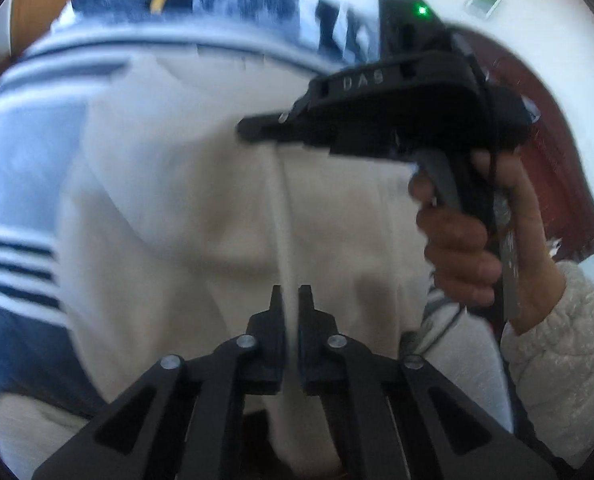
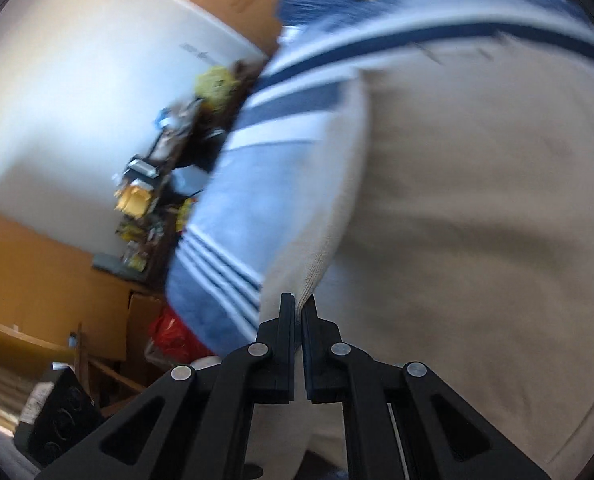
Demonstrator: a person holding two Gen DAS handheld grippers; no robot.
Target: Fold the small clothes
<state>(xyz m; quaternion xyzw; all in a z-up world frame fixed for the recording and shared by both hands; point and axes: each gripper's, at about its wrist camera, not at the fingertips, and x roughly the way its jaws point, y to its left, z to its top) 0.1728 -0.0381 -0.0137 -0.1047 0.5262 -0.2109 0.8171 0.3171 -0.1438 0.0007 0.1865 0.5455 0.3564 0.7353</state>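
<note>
A small cream knit garment (image 1: 201,200) hangs in the air in front of a blue-and-white striped cloth (image 1: 21,152). My left gripper (image 1: 291,294) is shut on a fold of the cream garment at its lower middle. In the left wrist view the right gripper (image 1: 253,128) comes in from the right, held by a hand, its tips against the garment higher up. In the right wrist view my right gripper (image 2: 299,303) is shut on the ribbed edge of the cream garment (image 2: 477,200), with the striped cloth (image 2: 237,208) behind it. Both views are blurred.
A cluttered dark shelf (image 2: 165,184) with yellow items stands against a white wall at left. Brown cardboard boxes (image 2: 45,280), a red bag (image 2: 173,334) and a black box (image 2: 57,412) lie lower left. A dark red door (image 1: 557,152) is behind the right hand.
</note>
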